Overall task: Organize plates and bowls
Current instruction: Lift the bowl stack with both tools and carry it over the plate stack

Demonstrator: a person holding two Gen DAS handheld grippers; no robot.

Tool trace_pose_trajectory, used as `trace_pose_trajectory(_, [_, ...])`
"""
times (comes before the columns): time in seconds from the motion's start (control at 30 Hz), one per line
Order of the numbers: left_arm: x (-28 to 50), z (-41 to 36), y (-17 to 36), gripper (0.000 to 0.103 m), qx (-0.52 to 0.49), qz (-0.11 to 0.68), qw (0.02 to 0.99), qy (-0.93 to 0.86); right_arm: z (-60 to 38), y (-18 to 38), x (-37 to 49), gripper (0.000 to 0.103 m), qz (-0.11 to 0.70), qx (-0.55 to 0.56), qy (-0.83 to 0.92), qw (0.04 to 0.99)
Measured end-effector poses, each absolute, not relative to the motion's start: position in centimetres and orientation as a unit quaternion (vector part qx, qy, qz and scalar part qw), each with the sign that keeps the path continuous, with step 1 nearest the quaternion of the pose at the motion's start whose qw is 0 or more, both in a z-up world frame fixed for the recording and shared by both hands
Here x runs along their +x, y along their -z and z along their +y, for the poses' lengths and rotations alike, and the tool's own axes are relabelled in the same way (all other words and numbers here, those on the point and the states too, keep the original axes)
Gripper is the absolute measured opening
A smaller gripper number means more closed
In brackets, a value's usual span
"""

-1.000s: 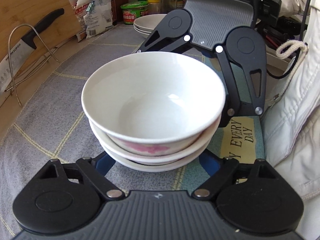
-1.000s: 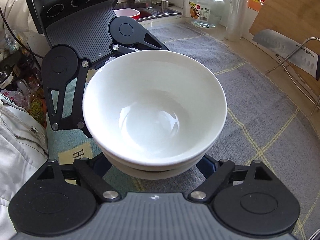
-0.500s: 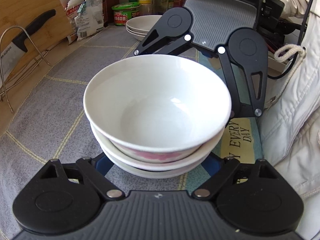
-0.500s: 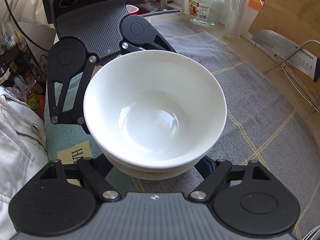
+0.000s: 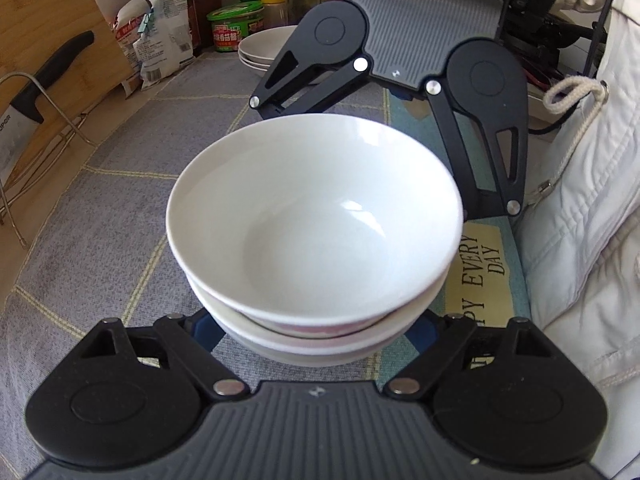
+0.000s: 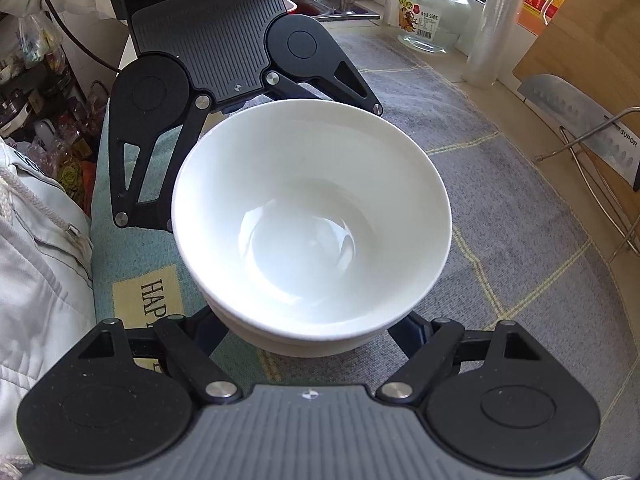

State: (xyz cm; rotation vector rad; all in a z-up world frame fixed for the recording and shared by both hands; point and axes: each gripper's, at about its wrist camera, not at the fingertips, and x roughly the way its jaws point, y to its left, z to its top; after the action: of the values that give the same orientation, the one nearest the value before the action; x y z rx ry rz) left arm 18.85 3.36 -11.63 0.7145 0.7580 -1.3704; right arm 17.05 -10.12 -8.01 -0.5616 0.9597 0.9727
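A stack of white bowls [image 5: 316, 236] sits between my two grippers, which face each other across it; it also shows in the right wrist view [image 6: 312, 232]. The top bowl is plain white, and one below shows a pink band. My left gripper [image 5: 316, 332] has its jaws spread wide around the lower bowls, its fingertips hidden under the rims. My right gripper [image 6: 312, 332] does the same from the opposite side. A second stack of white plates [image 5: 264, 48] stands at the far end of the counter.
A grey checked mat [image 5: 100, 208] covers the counter. A cutting board and a knife on a wire rack [image 5: 36, 92] stand along the wall. Jars and packets [image 5: 236, 28] sit behind the plates. A glass jar [image 6: 432, 16] and the sink are at the other end.
Both grippers and the bowl stack have moved together along the counter. The far plates and jars now look closer in the left wrist view.
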Motion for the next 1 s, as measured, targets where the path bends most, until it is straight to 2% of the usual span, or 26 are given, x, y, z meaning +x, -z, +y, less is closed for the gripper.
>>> trace_pose_trajectory(1.0, [19.27, 3.32, 11.05, 0.088, 0.323, 0.339, 0.644, 0.605, -10.14, 8.17, 16.8, 0.086, 0.436, -0.236, -0.444, 0.746])
